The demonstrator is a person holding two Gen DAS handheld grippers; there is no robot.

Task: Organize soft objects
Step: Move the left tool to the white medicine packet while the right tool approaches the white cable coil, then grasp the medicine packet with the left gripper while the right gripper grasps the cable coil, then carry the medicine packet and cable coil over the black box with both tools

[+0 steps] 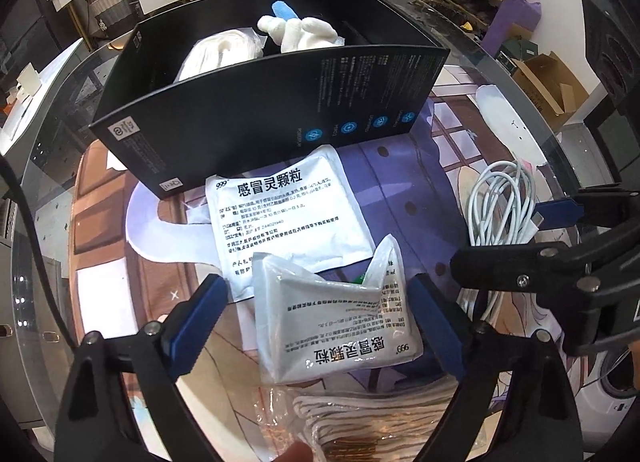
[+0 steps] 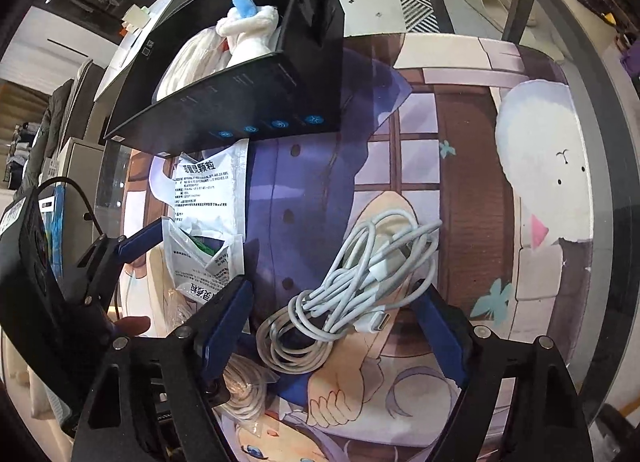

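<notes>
The black box [image 1: 256, 110] stood at 12 o'clock on the table [image 1: 460, 166]; the step was approach. The left claw [image 1: 320, 326] straddled the crumpled sachet [image 1: 332, 322], released; the right claw [image 2: 336, 326] straddled the cable coil [image 2: 352, 278], released; next, clench and lift.

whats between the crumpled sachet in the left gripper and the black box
A flat white medicine sachet lies between the crumpled sachet and black box, seen in the left wrist view.

Both tools [image 1: 320, 326] [image 2: 340, 326] apparently agape, downward.
</notes>
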